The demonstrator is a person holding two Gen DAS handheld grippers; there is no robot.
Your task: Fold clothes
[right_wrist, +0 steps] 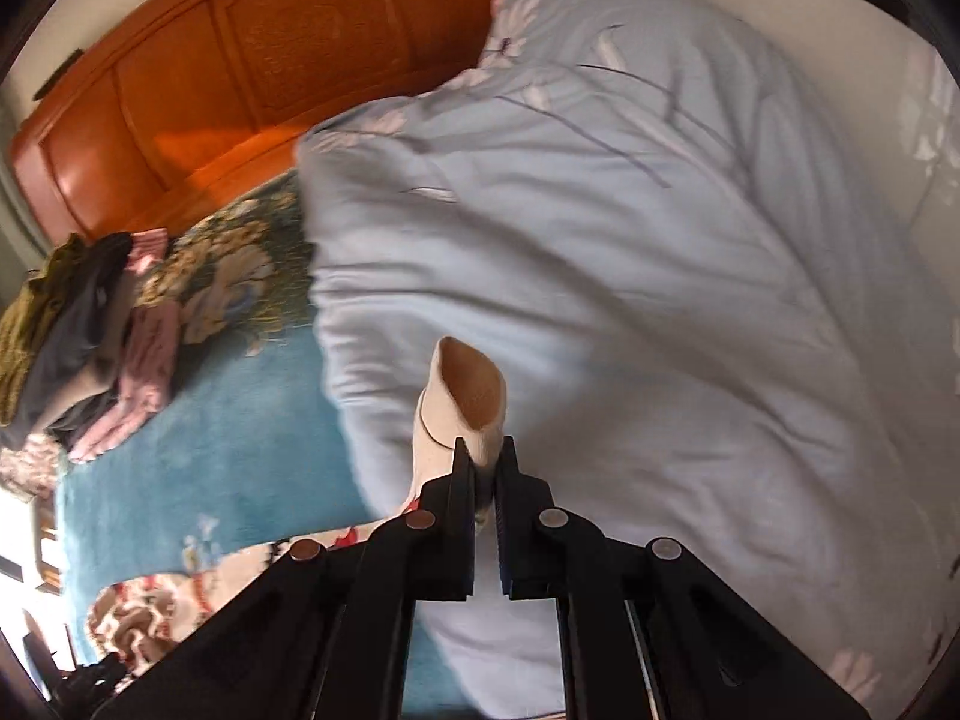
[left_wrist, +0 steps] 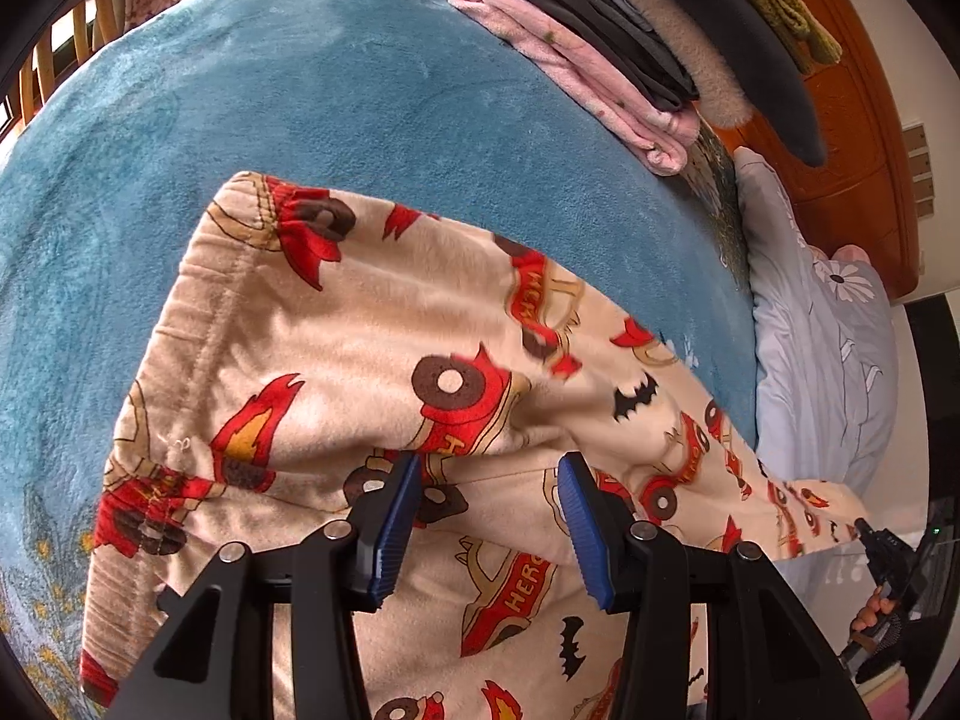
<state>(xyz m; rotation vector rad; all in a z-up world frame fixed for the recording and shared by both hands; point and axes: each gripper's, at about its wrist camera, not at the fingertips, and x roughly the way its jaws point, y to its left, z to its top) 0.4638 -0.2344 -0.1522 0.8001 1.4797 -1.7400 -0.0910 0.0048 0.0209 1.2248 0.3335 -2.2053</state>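
Beige pyjama trousers [left_wrist: 372,324] printed with red cars, flames and bats lie on a blue blanket [left_wrist: 300,96], waistband at the upper left, legs running to the lower right. My left gripper [left_wrist: 489,474] hovers open over the crotch area, nothing between its blue pads [left_wrist: 393,525]. In the right wrist view my right gripper [right_wrist: 485,456] is shut on the beige leg end [right_wrist: 468,402] of the trousers, lifted above the bed; the rest of the trousers [right_wrist: 180,594] trails down to the lower left. The right gripper [left_wrist: 882,552] also shows small at the far right in the left wrist view.
A pile of folded clothes [left_wrist: 630,48], pink, dark and olive, sits at the blanket's far side. A pale blue flowered duvet [right_wrist: 630,276] bulges to the right. An orange wooden headboard [right_wrist: 240,60] stands behind. A wooden chair [left_wrist: 66,54] is at the far left.
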